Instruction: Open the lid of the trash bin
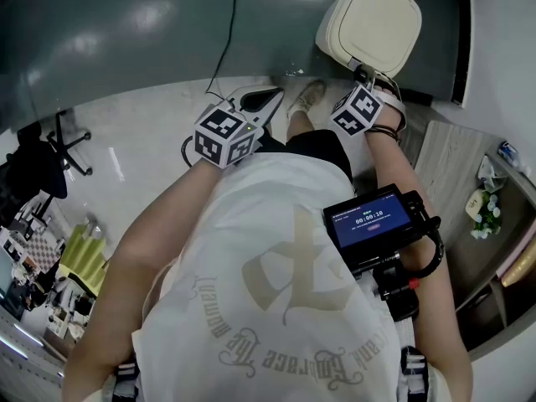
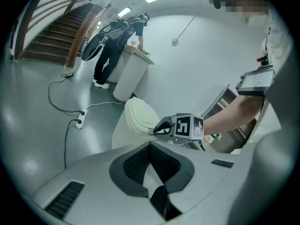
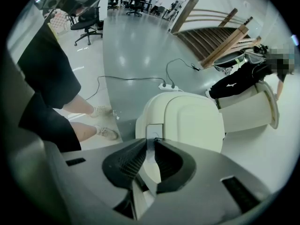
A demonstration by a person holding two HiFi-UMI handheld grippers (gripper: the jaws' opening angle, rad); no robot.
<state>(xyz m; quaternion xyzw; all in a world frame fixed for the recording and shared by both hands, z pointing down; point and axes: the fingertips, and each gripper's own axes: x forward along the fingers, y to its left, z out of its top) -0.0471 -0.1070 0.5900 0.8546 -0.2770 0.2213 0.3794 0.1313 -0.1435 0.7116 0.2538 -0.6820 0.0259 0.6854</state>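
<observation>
— Bin position?
— Found at top right of head view: cream plastic trash bin (image 2: 119, 137), upright on glossy grey floor (image 1: 126, 40), just ahead of the person's pale shoe (image 1: 308, 99). Carries rounded square lid (image 1: 374, 22), seated flat on the body, not lifted.
— State of right gripper (image 3: 151, 142)?
— Clenched on small pale front tab (image 3: 153, 134) at near edge of lid. Pinches tab between black jaw tips, per right gripper view. Touches lid rim, per left gripper view. Reaches forward at end of a bare forearm.
— And left gripper (image 2: 150, 146)?
— Clenched too, jaw tips together, nothing between. Sits beside black shorts (image 1: 314, 145), well apart from bin, pointing toward it across the floor.
— Surroundings worth logging?
— Recorded on floor behind bin: white power strip (image 3: 166, 86) with black cable (image 3: 131, 78). Further back: second pale bin (image 2: 131, 74), another person (image 2: 115, 41) bent over it, wooden staircase (image 2: 56, 27) beyond. Right of the holder in head view: wooden shelf unit (image 1: 444, 157). Mounted at chest: small black screen (image 1: 373, 220), lit blue.
</observation>
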